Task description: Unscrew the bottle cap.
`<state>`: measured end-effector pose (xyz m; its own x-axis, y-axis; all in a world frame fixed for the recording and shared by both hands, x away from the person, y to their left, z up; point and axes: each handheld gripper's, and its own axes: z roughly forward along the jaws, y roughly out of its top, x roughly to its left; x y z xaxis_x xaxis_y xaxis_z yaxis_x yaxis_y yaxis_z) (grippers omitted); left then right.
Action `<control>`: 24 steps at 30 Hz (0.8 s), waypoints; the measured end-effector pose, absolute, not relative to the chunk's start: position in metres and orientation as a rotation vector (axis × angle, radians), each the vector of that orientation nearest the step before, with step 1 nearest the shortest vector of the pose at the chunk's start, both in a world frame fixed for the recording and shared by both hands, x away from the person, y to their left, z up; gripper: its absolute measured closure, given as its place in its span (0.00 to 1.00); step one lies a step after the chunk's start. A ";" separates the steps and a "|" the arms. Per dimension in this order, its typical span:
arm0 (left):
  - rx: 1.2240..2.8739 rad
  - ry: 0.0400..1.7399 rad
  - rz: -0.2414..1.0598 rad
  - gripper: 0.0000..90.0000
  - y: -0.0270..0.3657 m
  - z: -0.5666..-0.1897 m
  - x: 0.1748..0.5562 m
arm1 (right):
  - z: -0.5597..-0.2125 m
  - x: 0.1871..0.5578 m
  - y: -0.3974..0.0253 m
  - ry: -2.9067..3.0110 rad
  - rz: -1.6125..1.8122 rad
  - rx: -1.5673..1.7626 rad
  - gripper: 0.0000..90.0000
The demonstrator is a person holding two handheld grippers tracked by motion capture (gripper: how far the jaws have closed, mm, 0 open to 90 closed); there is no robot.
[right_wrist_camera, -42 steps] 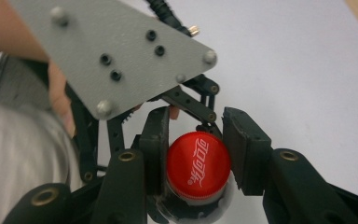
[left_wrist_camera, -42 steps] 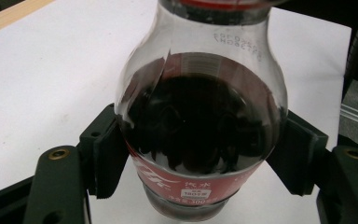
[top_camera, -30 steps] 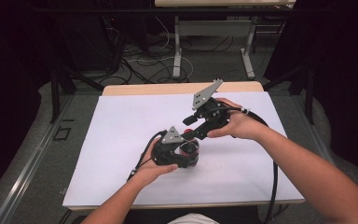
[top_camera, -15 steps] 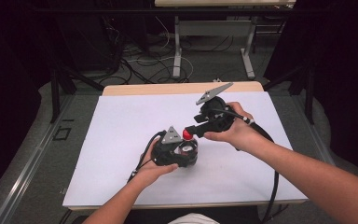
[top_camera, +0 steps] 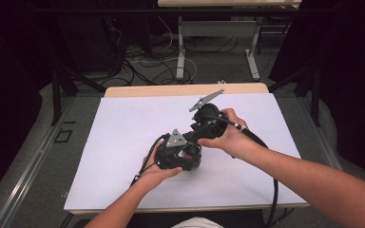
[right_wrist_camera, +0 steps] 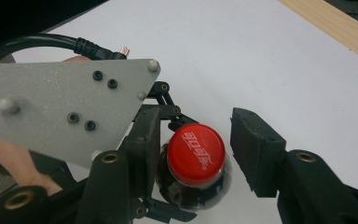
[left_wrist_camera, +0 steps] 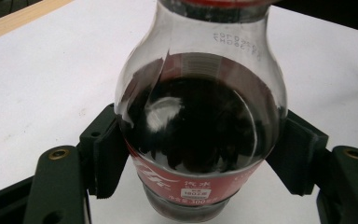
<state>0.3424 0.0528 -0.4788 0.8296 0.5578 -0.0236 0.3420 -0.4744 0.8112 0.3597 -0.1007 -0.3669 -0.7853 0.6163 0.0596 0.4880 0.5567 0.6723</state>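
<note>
A small cola bottle (left_wrist_camera: pixel 200 140) with dark drink and a red label stands on the white sheet. My left gripper (left_wrist_camera: pixel 200 158) is shut on its lower body, with the ribbed pads (left_wrist_camera: pixel 105 158) pressed against both sides. In the high view the left gripper (top_camera: pixel 183 154) sits mid-table, held by a hand. The bottle's red cap (right_wrist_camera: pixel 196 154) lies between the jaws of my right gripper (right_wrist_camera: pixel 199 147). That gripper is open, with a gap between the cap and its right-hand jaw. Seen from above, the right gripper (top_camera: pixel 195 137) slants down onto the bottle top from the far right.
A white sheet (top_camera: pixel 123 133) covers most of the wooden table (top_camera: pixel 138 90). The left gripper's grey plate (right_wrist_camera: pixel 65 107) and cable (right_wrist_camera: pixel 37 42) crowd the left of the right gripper view. Black cables trail off the near edge. Desk legs and floor cables lie beyond the table.
The right gripper has come down and left towards the left gripper, and its jaws now straddle the red cap. The left gripper and bottle stayed nearly still.
</note>
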 end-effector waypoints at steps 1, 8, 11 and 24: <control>2.112 0.658 0.303 0.33 0.053 -0.479 0.342 | -0.368 0.360 -0.100 2.615 1.032 0.928 0.62; 2.120 0.651 0.306 0.33 0.053 -0.481 0.342 | -0.370 0.363 -0.099 2.654 1.000 0.881 0.68; 2.114 0.655 0.293 0.33 0.052 -0.482 0.341 | -0.370 0.368 -0.101 2.710 0.986 0.786 0.68; 2.122 0.597 0.282 0.33 0.051 -0.480 0.338 | -0.364 0.392 -0.109 2.977 1.005 0.115 0.68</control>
<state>0.3378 0.0513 -0.4801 0.8582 0.5129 -0.0194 0.3113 -0.4901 0.8142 0.3924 -0.1089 -0.3645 -0.9973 0.0682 0.0258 0.0699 0.7929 0.6053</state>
